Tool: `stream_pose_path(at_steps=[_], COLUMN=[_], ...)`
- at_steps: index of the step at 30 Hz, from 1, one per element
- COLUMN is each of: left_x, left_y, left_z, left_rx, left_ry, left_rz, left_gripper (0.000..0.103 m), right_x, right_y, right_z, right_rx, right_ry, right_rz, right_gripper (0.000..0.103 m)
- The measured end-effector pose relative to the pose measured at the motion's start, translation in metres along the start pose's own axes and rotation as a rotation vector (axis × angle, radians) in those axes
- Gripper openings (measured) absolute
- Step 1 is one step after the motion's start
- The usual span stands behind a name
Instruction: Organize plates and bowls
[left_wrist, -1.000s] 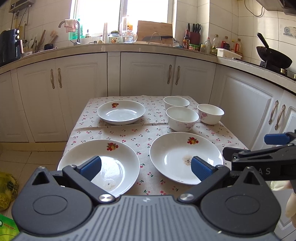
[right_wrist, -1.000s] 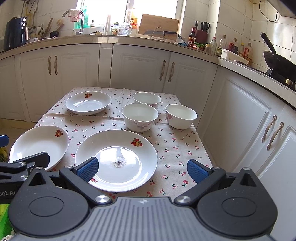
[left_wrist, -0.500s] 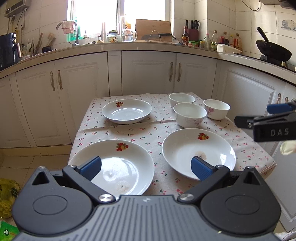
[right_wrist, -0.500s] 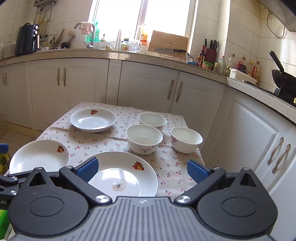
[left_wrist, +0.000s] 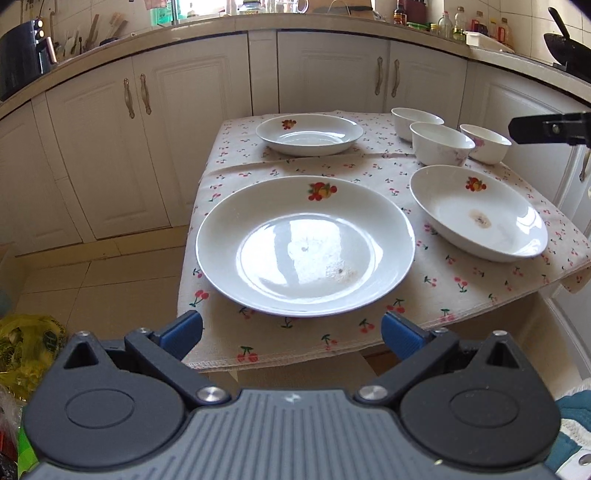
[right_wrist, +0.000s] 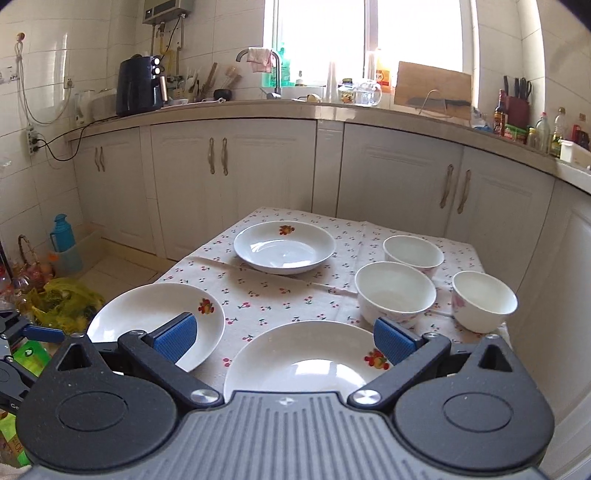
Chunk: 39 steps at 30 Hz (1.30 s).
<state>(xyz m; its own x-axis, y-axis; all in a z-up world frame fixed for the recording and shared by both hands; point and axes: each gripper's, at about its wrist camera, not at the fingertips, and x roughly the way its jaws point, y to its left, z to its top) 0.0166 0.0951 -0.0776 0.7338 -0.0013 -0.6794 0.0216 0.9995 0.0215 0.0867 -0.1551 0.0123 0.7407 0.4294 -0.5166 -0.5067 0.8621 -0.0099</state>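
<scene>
Left wrist view: left claw (left_wrist: 291, 330) wide open and empty, just before the near plate (left_wrist: 304, 245) on the desk (left_wrist: 424, 291). Nothing stacked yet.

Right wrist view: right claw (right_wrist: 284, 338) open too, holding nothing, above the front plate (right_wrist: 303, 360). Three plates and three bowls (right_wrist: 395, 295) counted, all apart; whole sorting still to do

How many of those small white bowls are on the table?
3 small white ceramic bowls, clustered at the table's far right: one at the back, one nearer the middle, one by the right edge. None appears hidden.
</scene>
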Motion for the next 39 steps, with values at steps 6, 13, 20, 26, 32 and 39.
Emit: stream_pose_path(at_steps=[6, 13, 20, 26, 32, 39], left_x=[0.022, 0.039, 0.046, 0.044, 0.043, 0.041], left_y=[0.007, 0.019, 0.025, 0.027, 0.031, 0.033], left_z=[-0.002, 0.003, 0.011, 0.004, -0.002, -0.007], left_rx=[0.032, 0.033, 0.056, 0.066, 0.069, 0.067], left_ry=[0.034, 0.048, 0.080, 0.032, -0.026, -0.065], left_rz=[-0.029, -0.074, -0.124, -0.138, -0.155, -0.166], left_gripper=[0.102, 0.102, 0.103, 0.103, 0.103, 0.102], right_x=[0.022, 0.044, 0.066, 0.086, 0.107, 0.128], right_y=[0.008, 0.014, 0.025, 0.034, 0.041, 0.044], right_z=[0.002, 0.006, 0.012, 0.014, 0.017, 0.021], right_rx=[-0.012, -0.012, -0.043, -0.070, -0.100, -0.092], right_ry=[0.064, 0.114, 0.150, 0.187, 0.228, 0.256], right_rz=[-0.013, 0.010, 0.046, 0.094, 0.170, 0.232], right_gripper=[0.103, 0.103, 0.103, 0.103, 0.103, 0.103])
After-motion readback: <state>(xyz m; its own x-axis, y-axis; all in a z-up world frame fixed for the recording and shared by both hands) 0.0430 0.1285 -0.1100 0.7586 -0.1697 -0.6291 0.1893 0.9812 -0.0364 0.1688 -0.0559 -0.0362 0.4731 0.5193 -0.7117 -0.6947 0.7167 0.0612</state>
